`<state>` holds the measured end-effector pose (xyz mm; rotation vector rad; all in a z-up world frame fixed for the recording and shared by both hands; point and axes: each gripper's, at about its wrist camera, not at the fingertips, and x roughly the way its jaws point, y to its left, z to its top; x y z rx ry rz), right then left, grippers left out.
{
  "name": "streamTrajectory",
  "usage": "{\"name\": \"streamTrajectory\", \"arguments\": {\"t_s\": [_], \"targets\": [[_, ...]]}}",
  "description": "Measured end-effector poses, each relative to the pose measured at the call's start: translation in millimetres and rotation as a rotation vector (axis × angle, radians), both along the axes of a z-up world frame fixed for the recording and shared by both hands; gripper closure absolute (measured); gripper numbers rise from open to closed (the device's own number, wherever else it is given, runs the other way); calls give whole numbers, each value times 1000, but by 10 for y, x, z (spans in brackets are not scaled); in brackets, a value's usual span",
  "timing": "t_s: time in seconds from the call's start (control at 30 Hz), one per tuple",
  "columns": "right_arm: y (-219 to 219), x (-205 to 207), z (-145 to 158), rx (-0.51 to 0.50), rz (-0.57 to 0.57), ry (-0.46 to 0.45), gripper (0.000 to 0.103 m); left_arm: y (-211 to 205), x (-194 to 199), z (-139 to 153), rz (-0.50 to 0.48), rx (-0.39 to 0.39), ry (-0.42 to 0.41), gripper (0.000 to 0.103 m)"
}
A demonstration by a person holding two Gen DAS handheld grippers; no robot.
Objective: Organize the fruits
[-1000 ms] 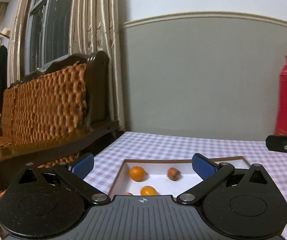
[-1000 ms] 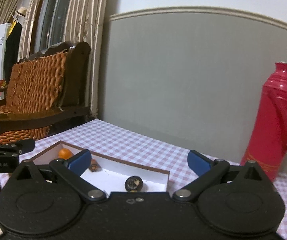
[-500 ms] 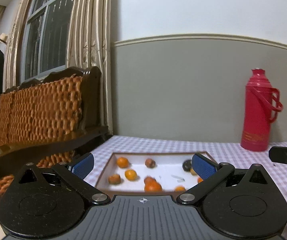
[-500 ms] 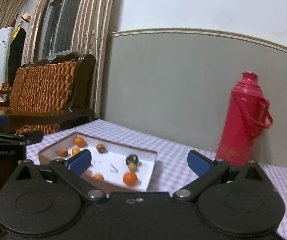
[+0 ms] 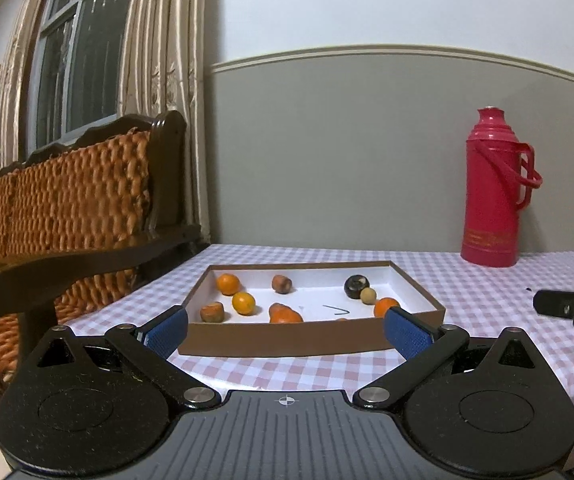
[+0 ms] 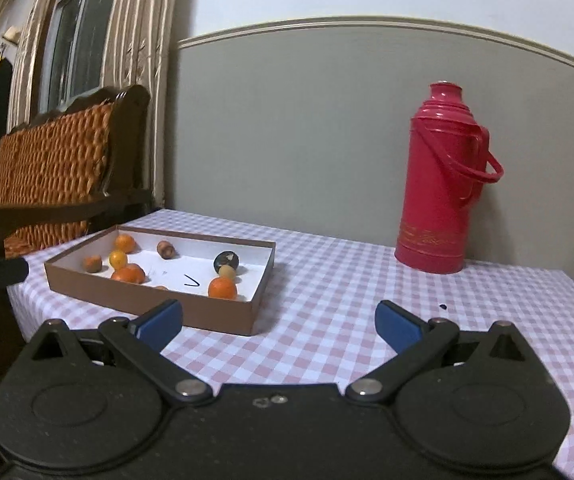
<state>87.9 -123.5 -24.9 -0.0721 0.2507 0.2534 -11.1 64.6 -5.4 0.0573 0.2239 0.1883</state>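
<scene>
Here: shallow cardboard box (image 5: 287, 338), round oranges (image 5: 243, 303); checkered cloth (image 6: 347, 320) beneath.

Left gripper (image 5: 286, 330): matte black body w/ ribbed grey centre plate, white crosshair mark, round discs each side, silver pivot screws, blue textured pads (image 5: 405, 333). Right gripper (image 6: 279, 322): same build, speckled black, blue pads (image 6: 397, 326).

Fruits (image 5: 243, 303) in brown tray (image 5: 283, 340)
</scene>
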Motion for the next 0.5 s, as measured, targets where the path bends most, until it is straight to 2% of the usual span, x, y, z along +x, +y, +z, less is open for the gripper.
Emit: {"name": "streamTrajectory", "arguments": {"t_s": [0.13,0.3,0.5], "targets": [[-52,-67,-3,34,-11,-31,6,-46,-43,-2,-2,18,-22,0],[25,-104,-4,-15,-8,-61,6,-39,-47,2,-1,3,-12,0],[31,-122,7,-13,-5,-75,6,28,-54,22,4,-17,-12,0]]}}
